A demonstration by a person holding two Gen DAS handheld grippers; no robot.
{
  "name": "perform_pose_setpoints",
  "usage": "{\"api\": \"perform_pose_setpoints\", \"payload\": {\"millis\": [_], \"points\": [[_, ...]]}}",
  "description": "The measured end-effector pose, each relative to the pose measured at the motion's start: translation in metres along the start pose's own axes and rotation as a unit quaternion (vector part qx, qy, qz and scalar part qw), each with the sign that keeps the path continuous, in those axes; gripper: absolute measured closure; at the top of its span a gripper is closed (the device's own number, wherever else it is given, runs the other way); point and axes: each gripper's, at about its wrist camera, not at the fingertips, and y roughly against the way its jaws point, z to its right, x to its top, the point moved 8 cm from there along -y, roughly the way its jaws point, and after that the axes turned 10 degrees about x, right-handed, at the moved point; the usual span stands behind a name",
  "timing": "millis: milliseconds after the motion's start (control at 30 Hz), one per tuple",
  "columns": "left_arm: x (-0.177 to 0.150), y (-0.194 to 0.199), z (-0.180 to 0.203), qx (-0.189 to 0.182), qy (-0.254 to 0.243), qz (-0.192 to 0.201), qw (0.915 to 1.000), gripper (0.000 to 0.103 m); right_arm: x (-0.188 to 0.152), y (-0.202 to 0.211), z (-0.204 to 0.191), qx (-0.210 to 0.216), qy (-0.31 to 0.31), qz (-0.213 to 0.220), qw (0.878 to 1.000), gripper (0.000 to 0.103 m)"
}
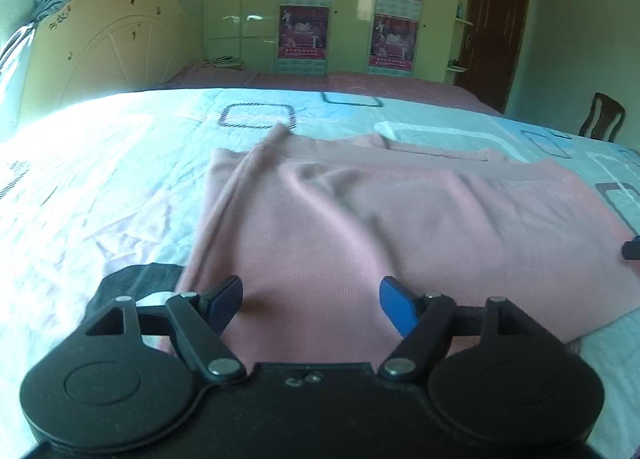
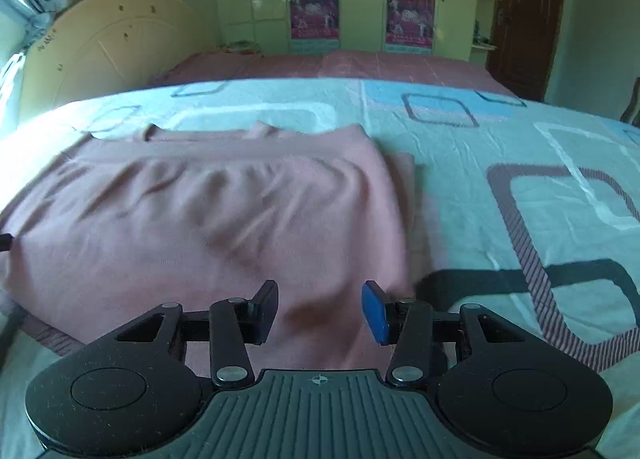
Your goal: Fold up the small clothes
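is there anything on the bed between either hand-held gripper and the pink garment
Nothing visible. The pink garment lies flat on the bedsheet, right under both open tools. The left hand-held gripper hovers over its near left part, the right hand-held gripper over its near right edge. No other item lies on the cloth.

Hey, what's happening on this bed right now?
A person is folding a pink garment spread on a patterned bedsheet, with a two-finger gripper in each hand. The left gripper is over the garment's left part and the right gripper over its right edge. Both have their jaws apart with nothing pinched between them. The garment looks already folded over once, with a strip of another layer showing along its far edge.
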Motion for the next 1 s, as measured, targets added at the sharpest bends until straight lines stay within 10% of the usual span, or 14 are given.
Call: {"api": "perform_pose_setpoints", "payload": {"millis": [333,533,633,700,1000], "points": [[-0.027,0.003,0.088,-0.049,-0.070,-0.018,0.9962,0.028,-0.034,-0.053,-0.118,0.079,0.074,-0.064,0.992,0.056],[-0.029,0.012,0.032,-0.001,-0.050,-0.005,0.9987,0.029,-0.033,-0.020,-0.045,0.011,0.036,-0.047,0.998,0.056],[-0.031,0.013,-0.011,0.027,-0.011,-0.007,0.9995,0.030,-0.037,0.004,0.018,-0.056,-0.018,-0.045,0.997,0.084],[-0.033,0.011,-0.027,0.033,-0.001,-0.016,0.9993,0.031,-0.042,0.013,0.044,-0.072,-0.038,-0.047,0.996,0.084],[-0.032,0.009,-0.027,0.038,0.011,-0.024,0.9989,0.034,-0.050,0.020,0.046,-0.063,-0.038,-0.050,0.996,0.087]]}}
